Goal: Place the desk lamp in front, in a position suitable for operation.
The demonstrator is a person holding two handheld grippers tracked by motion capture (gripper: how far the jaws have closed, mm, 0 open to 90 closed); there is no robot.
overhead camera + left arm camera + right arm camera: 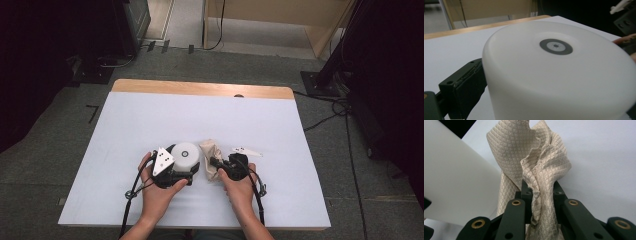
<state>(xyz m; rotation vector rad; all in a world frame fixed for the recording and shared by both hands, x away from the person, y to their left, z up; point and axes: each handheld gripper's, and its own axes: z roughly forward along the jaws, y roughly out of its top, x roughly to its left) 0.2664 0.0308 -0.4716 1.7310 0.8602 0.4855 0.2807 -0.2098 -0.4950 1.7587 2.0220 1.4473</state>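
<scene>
We see a white round container (185, 156) standing upside down on the table (125, 130), its flat base up; what is inside, we cannot tell. The base carries a small grey ring at its centre, and the wall is smooth, matte and rounded at the shoulder. Our left gripper (176, 172) clasps this container from the near side: in the left gripper view one black jaw presses flat against its wall, so the jaws stand wide around it and grip it. Just to the right, our right gripper (216, 166) has its jaws nearly closed, pinching a beige cloth (541, 167). The cloth has a fine quilted diamond weave, soft and crumpled into folds, bunched upward between the jaws and lying close beside the container. The table top is a pale, even sheet with a wooden strip along its far edge.
</scene>
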